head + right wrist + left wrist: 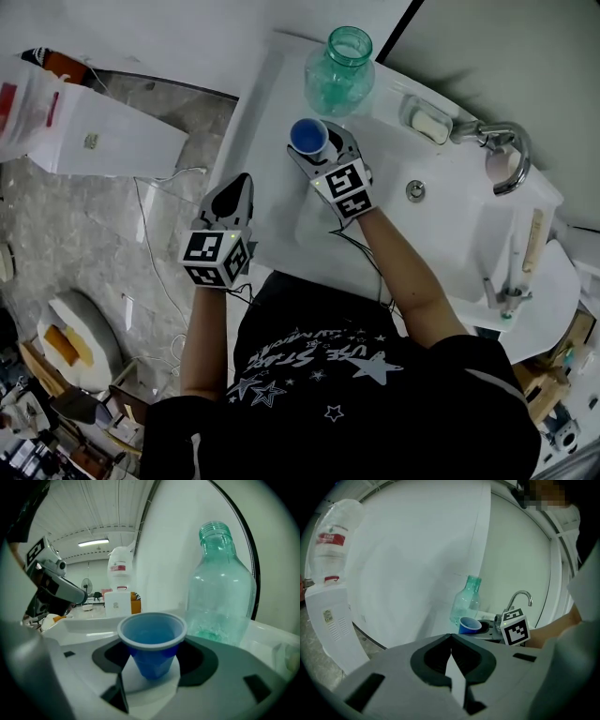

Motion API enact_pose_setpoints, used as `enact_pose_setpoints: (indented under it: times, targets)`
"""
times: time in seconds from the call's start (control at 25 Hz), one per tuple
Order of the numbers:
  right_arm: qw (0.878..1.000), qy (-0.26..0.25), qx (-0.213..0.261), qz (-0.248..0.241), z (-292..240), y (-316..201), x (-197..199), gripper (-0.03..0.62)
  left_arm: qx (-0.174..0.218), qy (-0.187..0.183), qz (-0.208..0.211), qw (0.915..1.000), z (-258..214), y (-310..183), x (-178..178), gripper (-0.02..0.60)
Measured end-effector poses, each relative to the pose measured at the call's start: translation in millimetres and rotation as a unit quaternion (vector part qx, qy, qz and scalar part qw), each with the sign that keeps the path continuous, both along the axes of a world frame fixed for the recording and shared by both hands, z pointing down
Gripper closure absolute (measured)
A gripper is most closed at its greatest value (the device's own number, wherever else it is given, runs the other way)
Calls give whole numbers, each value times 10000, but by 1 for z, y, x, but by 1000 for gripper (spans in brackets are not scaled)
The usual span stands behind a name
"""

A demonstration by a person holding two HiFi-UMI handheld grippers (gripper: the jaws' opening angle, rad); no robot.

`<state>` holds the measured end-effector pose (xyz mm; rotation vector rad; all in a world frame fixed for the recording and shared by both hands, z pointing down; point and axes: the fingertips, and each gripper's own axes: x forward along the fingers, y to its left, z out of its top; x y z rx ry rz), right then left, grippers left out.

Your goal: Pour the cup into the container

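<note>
Two right gripper (pixel 152 665) jaws clasp tapered blue plastic cup (pixel 152 637); left gripper (pixel 450 639) jaws clenched empty.

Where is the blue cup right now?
In the head view, the blue cup is at upper centre, held between the jaws of the right gripper, beside the green glass bottle.

I read the cup (pixel 308 136) as solid blue, w/ a paler blue inside. Container (pixel 339 66): see-thru teal-green. Right gripper (pixel 319 142) & left gripper (pixel 242 183): light grey shells, fingers (pixel 426 660) dark grey-black on the inner faces. The 2 marker cubes (pixel 214 258) show a b&w square pattern. Sink surface (pixel 267 141): plain white; tap (pixel 506 155) chrome. Shirt (pixel 356 375): black w/ white stars + lettering. Floor (pixel 84 225): grey, marbled. Dispenser (pixel 328 616): white, w/ a red label on its clear bottle.
</note>
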<state>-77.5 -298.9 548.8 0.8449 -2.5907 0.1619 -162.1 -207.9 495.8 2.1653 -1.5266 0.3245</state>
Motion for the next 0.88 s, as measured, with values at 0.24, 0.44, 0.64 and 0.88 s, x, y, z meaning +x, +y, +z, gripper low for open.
enact_pose_setpoints:
  times: [0.24, 0.44, 0.64, 0.88]
  targets:
    - [10000, 10, -12, -14, 4, 0, 1, 295, -27, -51, 114, 9999, 0, 2, 9, 571]
    - [9999, 103, -40, 33, 6, 0, 5, 284, -44, -99, 171, 9998, -3, 6, 15, 571]
    - [9999, 82, -75, 62, -1, 14, 18, 253, -37, -130, 169, 9998, -10, 14, 22, 571]
    - [9997, -8, -18, 225, -18, 34, 47, 247, 233, -131, 145, 9995, -26, 22, 35, 571]
